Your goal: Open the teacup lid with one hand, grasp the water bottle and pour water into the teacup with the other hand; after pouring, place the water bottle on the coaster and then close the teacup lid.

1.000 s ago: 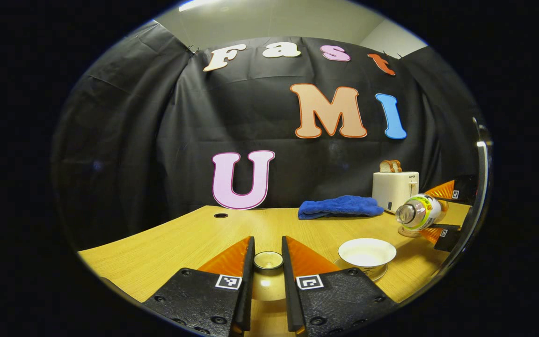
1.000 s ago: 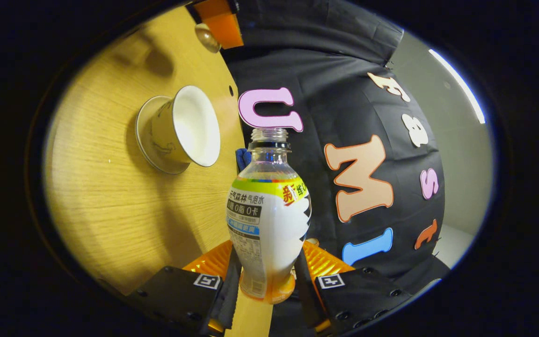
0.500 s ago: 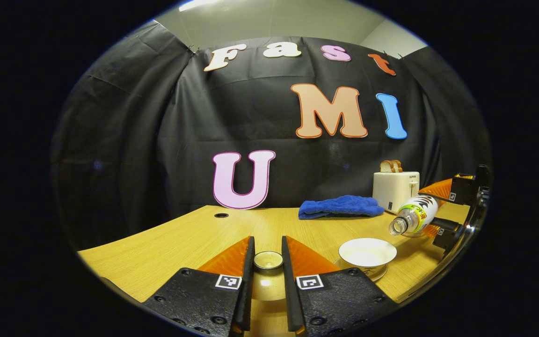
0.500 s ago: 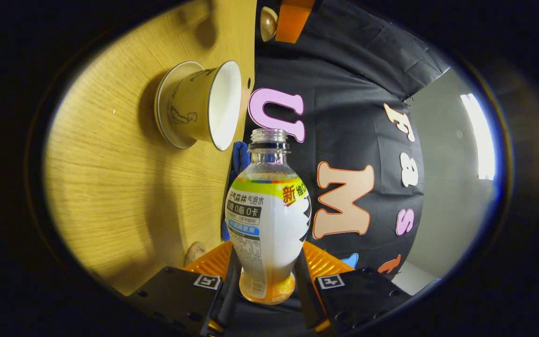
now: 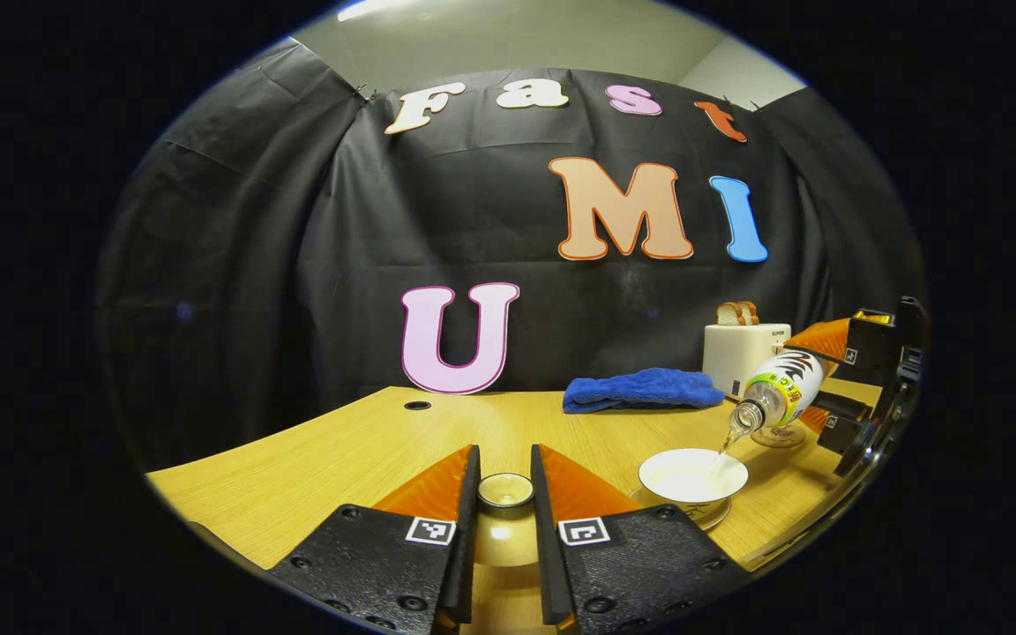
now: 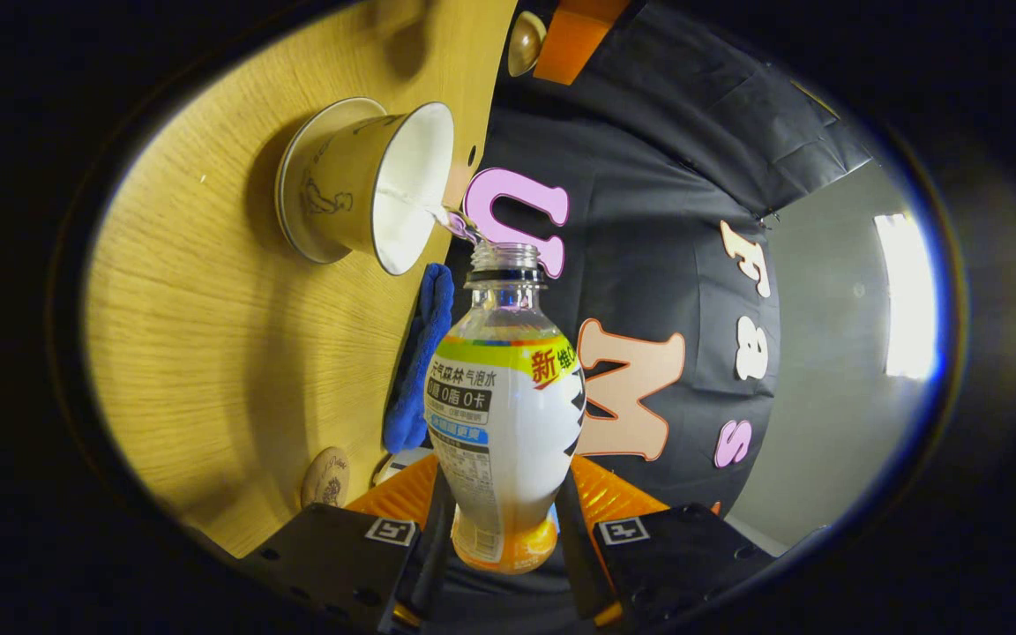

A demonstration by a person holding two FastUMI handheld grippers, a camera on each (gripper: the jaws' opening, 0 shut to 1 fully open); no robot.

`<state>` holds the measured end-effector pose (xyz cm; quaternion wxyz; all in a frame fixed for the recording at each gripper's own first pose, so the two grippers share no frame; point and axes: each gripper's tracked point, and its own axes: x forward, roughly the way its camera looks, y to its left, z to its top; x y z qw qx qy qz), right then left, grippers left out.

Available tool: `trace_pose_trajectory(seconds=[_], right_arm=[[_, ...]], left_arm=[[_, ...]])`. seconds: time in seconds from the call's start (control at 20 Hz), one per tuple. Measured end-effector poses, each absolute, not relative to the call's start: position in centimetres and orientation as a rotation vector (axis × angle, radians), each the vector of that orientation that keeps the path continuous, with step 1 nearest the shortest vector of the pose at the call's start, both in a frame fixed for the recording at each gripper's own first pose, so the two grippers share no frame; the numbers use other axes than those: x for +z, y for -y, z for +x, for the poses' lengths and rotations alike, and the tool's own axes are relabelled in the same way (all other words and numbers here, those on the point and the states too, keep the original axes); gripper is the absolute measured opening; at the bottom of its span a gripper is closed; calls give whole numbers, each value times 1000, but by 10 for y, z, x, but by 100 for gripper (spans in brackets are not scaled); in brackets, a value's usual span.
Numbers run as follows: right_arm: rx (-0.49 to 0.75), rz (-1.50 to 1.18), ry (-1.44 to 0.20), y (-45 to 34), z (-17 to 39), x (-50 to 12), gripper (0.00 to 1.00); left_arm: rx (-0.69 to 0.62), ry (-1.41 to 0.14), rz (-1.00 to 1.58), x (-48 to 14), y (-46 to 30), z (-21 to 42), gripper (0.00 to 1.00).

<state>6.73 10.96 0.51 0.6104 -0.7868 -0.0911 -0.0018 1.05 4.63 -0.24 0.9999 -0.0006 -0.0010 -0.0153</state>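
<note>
Black cloth hangs behind a yellow wooden table [image 5: 314, 467].

From my left gripper view, my left gripper [image 5: 504, 529] is closed on the lid [image 5: 505, 490] of the teacup. Both fingers press on its small round knob. I hold the lid off to the side, away from the teacup [image 5: 692, 476], so the cup is open for the water. The teacup is white inside and sits on a saucer on the table. My right gripper [image 5: 834, 379] is over at the far right, with the water bottle [image 5: 781, 392] tipped down. A thin stream of water runs from the bottle mouth into the cup. Behind them lie a blue towel [image 5: 640, 390] and a white toaster [image 5: 742, 353] with bread in it.

From my right gripper view, my right gripper [image 6: 501, 529] squeezes the water bottle [image 6: 504, 414] near its bottom, one finger on each side. I think I hold it low so the neck can reach out over the teacup [image 6: 367, 181]. The bottle has no cap, a clear neck and a white, yellow and orange label. Water leaves its mouth and lands inside the cup. The cup has little drawings on its side. A small round coaster [image 6: 325, 476] waits on the table near my fingers. The lid [image 6: 526, 42] shows at the top.
</note>
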Motion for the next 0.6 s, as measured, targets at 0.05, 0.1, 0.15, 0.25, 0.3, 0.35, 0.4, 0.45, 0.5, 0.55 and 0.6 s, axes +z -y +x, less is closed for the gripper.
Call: trace_pose_trajectory(seconds=[0.05,0.1,0.15,0.25,0.3,0.35,0.4,0.45,0.5,0.55,0.6], right_arm=[[-4,-1828,219,-110,68,7,59],[-10,-1845,234,-112,67,9,59],[-13,-1858,245,-112,66,9,59],[-13,-1872,252,-113,65,11,60],[-18,-1883,263,-114,64,14,60],[-25,-1894,275,-115,63,15,60],[-31,-1903,284,-116,62,16,60],[-35,-1910,294,-118,59,16,60],[-39,-1918,304,-121,56,17,60],[-44,-1928,317,-122,56,21,60],[-50,-1935,328,-124,56,24,60]], left_arm=[[-30,2,-2,-3,-46,10,28],[-30,2,-1,-3,-46,10,28],[-30,2,-2,-3,-46,11,28],[-29,2,-2,-3,-46,11,28],[-30,2,-2,-3,-46,12,28],[-29,2,-2,-3,-45,11,28],[-29,2,-2,-3,-45,11,28],[-29,2,-2,-3,-46,11,28],[-30,2,-2,-3,-45,11,28],[-29,2,-2,-3,-46,10,28],[-29,2,-2,-3,-46,10,28]])
